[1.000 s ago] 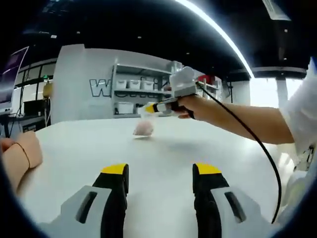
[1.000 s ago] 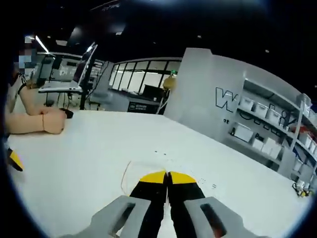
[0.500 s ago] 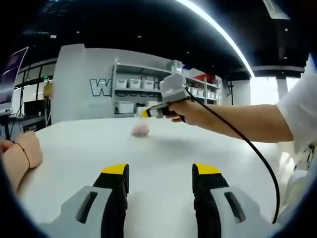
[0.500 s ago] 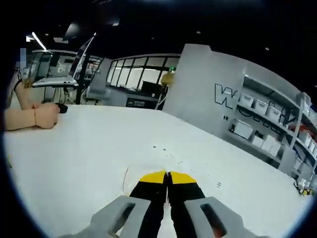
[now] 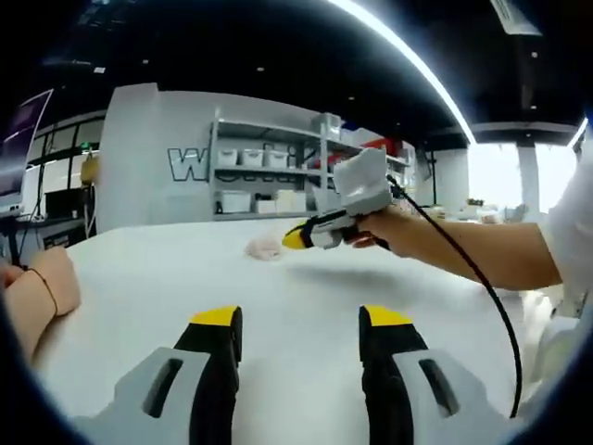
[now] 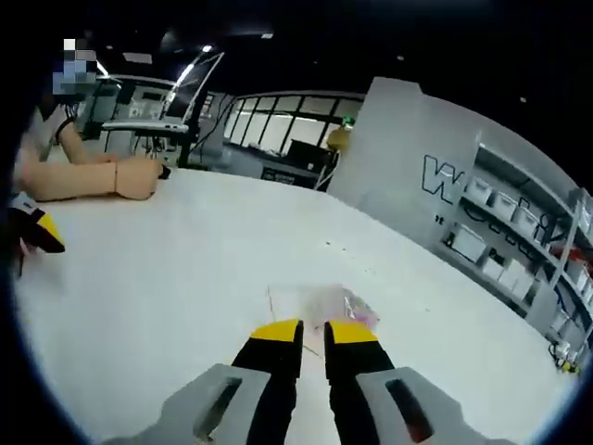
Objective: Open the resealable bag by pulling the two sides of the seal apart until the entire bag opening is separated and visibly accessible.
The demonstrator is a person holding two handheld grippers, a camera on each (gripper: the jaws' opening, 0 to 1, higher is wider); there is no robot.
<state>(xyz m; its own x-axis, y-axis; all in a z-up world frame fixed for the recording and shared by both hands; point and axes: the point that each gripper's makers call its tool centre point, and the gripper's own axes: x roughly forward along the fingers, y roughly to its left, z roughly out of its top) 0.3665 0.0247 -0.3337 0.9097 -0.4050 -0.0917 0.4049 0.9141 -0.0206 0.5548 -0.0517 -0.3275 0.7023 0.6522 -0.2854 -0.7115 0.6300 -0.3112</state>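
Note:
The clear resealable bag [image 5: 264, 247] with pinkish contents lies flat on the white table [image 5: 306, 278], far from my left gripper [image 5: 301, 320]. That gripper hovers low over the table with its jaws wide open and nothing between them. In the right gripper view, the bag [image 6: 320, 304] rests just beyond my right gripper [image 6: 313, 332], whose jaws stand a small gap apart and hold nothing. A hand holds the right gripper [image 5: 313, 234] just right of the bag. The left gripper's yellow tip [image 6: 35, 232] shows at the left edge.
A person's forearm and hand [image 5: 37, 297] rest on the table at the left, also seen in the right gripper view as an arm [image 6: 93, 176]. A cable [image 5: 473, 269] trails from the right gripper. Shelves with bins [image 5: 255, 176] stand beyond the table.
My right gripper was shut on the bag's edge. Its jaws have parted and the bag now lies loose on the table. The right gripper has pulled back from it. My left gripper stayed still.

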